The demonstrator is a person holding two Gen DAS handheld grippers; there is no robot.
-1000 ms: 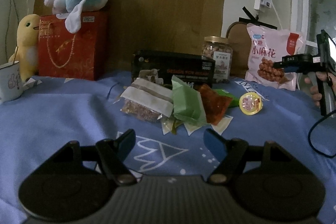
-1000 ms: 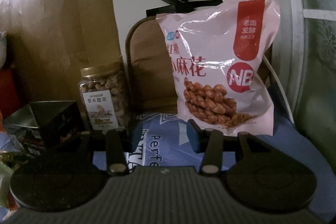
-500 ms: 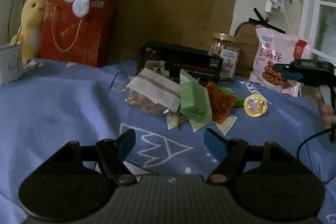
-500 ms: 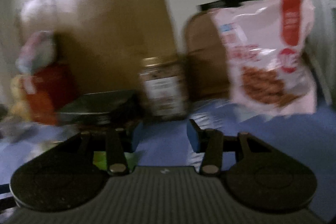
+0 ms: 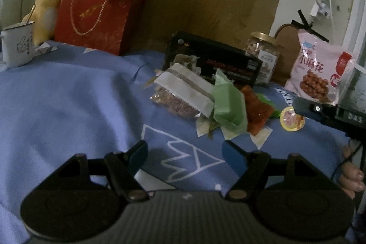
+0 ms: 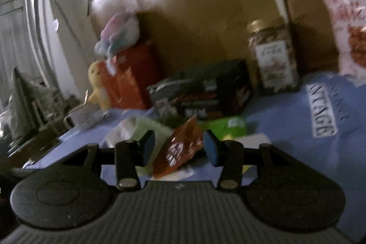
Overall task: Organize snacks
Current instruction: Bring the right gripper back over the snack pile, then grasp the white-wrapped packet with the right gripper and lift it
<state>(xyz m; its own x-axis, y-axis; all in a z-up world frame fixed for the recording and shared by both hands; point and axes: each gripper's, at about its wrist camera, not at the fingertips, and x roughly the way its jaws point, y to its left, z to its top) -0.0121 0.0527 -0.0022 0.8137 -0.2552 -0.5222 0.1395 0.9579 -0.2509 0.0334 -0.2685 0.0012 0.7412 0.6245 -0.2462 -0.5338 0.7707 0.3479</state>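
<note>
Gripper [image 6: 178, 148] agape; nut-filled jar [image 6: 272, 56]

The left gripper [image 5: 184, 153] hovers open above the blue cloth [image 5: 68, 111], short of a snack pile: green packet [image 5: 228, 106], orange packet [image 5: 257, 112], jelly cup [image 5: 291, 121].
</note>
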